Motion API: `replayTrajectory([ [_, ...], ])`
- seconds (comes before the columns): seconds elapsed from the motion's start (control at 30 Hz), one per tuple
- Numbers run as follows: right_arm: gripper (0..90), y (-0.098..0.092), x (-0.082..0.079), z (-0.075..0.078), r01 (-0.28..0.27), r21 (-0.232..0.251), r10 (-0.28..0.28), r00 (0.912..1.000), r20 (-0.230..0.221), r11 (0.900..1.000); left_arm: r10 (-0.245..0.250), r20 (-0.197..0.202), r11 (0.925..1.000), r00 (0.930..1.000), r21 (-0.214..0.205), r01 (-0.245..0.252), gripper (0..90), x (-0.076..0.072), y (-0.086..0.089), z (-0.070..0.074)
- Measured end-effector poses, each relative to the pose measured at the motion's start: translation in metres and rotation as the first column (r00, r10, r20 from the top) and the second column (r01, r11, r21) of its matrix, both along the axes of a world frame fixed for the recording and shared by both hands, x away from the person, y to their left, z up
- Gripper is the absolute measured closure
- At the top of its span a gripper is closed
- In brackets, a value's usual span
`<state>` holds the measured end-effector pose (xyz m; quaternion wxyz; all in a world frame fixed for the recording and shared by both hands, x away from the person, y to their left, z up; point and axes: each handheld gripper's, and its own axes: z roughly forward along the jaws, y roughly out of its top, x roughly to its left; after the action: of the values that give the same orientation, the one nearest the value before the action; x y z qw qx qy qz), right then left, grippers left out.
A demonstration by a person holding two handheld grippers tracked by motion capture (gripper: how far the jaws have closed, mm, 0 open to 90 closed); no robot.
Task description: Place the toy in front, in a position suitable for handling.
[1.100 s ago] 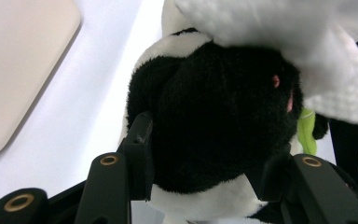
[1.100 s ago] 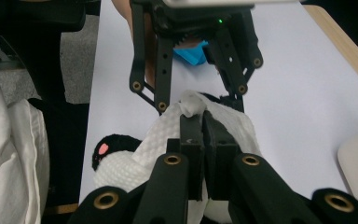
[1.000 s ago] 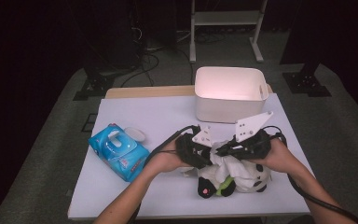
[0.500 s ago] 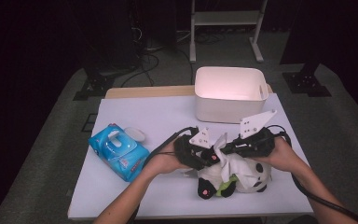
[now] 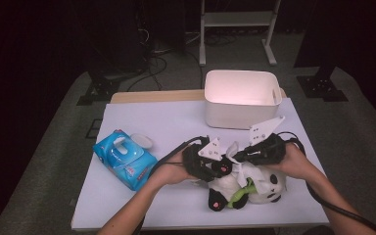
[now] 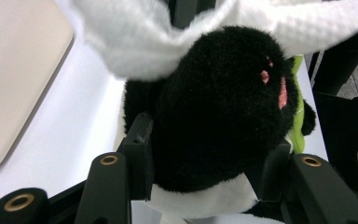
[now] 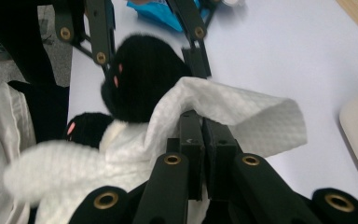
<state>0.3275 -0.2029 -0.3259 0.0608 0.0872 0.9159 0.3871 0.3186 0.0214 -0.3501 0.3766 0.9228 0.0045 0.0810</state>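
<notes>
A black-and-white panda plush (image 5: 266, 189) lies near the table's front edge. My left gripper (image 5: 219, 168) is shut on one black paw (image 6: 214, 116) with pink toe marks; its pads (image 6: 141, 144) press the paw from both sides. My right gripper (image 7: 203, 136) is shut on a white wet wipe (image 7: 247, 112), which drapes over that same paw (image 7: 142, 84). In the high view the right gripper (image 5: 238, 155) sits just right of the left one, above the panda. The wipe (image 6: 168, 42) hangs across the top of the left gripper view.
A blue pack of wipes (image 5: 125, 159) with its lid flap raised lies at the left of the white table (image 5: 166, 122). A white bin (image 5: 242, 98) stands at the back, right of centre. Black cables trail from both grippers toward the front edge.
My right gripper has shifted slightly down and across with the wipe, over the held paw. The left gripper and the panda have stayed in place.
</notes>
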Motion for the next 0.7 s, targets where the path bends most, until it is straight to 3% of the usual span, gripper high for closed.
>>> replayTrajectory([
  [0.07, 86.8, -0.006, -0.001, 0.0, 0.006, -0.005, -0.006, 1.0, 0.0, 1.0, -0.005, 0.005, 1.0, 1.0, 0.002, 0.005, 50.6, -0.001, 0.002, 0.0],
  [0.3, 86.8, -0.032, -0.004, -0.005, 0.066, -0.087, -0.066, 0.9978, -0.003, 0.994, -0.007, 0.001, 1.0, 1.0, 0.0, 0.007, 50.7, -0.002, 0.007, 0.0],
  [0.4, 86.8, -0.044, -0.006, -0.006, 0.081, -0.07, -0.082, 0.9965, -0.016, 0.9943, -0.014, 0.003, 0.9999, 0.9999, -0.003, 0.014, 50.7, -0.003, 0.004, 0.0],
  [0.53, 86.7, -0.043, -0.007, -0.007, 0.081, -0.066, -0.082, 0.9965, -0.015, 0.9945, -0.019, 0.01, 0.9998, 0.9998, 0.009, 0.019, 50.7, -0.005, 0.003, 0.002],
  [0.7, 86.7, -0.025, -0.003, -0.007, 0.041, -0.051, -0.042, 0.9991, -0.013, 0.9979, -0.028, 0.021, 0.9994, 0.9994, 0.021, 0.028, 50.7, -0.006, 0.0, 0.003],
])
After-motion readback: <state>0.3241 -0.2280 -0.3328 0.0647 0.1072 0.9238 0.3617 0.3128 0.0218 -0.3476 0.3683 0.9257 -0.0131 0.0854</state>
